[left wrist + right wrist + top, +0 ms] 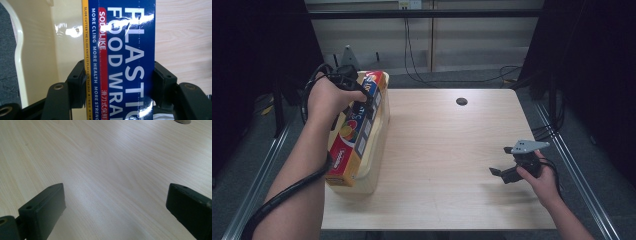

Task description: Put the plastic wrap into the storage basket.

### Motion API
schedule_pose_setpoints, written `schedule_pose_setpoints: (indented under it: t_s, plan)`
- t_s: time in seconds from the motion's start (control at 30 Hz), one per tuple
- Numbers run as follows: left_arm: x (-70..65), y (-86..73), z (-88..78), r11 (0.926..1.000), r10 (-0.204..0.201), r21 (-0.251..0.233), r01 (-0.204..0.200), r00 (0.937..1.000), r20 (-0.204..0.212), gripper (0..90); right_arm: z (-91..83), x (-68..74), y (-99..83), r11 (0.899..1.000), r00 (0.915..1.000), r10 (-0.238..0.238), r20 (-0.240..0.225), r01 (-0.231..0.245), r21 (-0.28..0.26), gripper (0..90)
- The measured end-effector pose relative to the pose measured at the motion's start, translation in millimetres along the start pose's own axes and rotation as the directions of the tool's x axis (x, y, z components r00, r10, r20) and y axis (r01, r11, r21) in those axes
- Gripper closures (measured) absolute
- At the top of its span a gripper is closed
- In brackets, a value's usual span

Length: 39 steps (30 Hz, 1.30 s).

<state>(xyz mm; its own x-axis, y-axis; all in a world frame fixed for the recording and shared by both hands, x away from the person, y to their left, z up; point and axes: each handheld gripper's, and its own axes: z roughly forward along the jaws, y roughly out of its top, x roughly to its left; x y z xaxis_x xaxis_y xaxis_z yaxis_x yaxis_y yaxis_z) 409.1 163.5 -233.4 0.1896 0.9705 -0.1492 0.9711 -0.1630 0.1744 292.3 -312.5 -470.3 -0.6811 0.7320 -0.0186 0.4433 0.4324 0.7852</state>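
Left gripper (120,80) clamps blue plastic-wrap box (122,50) over cream bin (374,170); right gripper (115,207) spread wide

Light wood table (447,165) — dark round hole (461,101), floor cables (422,75)

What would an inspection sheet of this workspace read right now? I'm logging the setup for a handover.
Surface: pale wooden table, round grommet hole near its far edge.
Job's things: plastic wrap box standing in a cream bin at the table's left edge.
Clutter: nothing seen.
Grippers: left gripper clamped across the box; right gripper open, empty, over bare wood.
Cables: black cable along the left forearm.
Surroundings: grey floor, wall cables.
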Motion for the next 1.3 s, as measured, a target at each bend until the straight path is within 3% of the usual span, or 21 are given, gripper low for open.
schedule_pose_setpoints:
  t_s: [0.67,1.3]
  plan:
    - [16.5,-3.8,26.5,0.9987,-0.037,0.034,0.037,0.9993,0.004,40.6,-0.4,0.3,0.1,1.0,1.0,0.001,-0.002,-0.001,-0.002,1.9]
    - [30.3,-4.8,46.6,0.9963,-0.059,0.061,0.06,0.998,-0.021,40.5,-0.5,0.6,0.0,1.0,1.0,-0.004,-0.006,0.004,0.001,1.9]
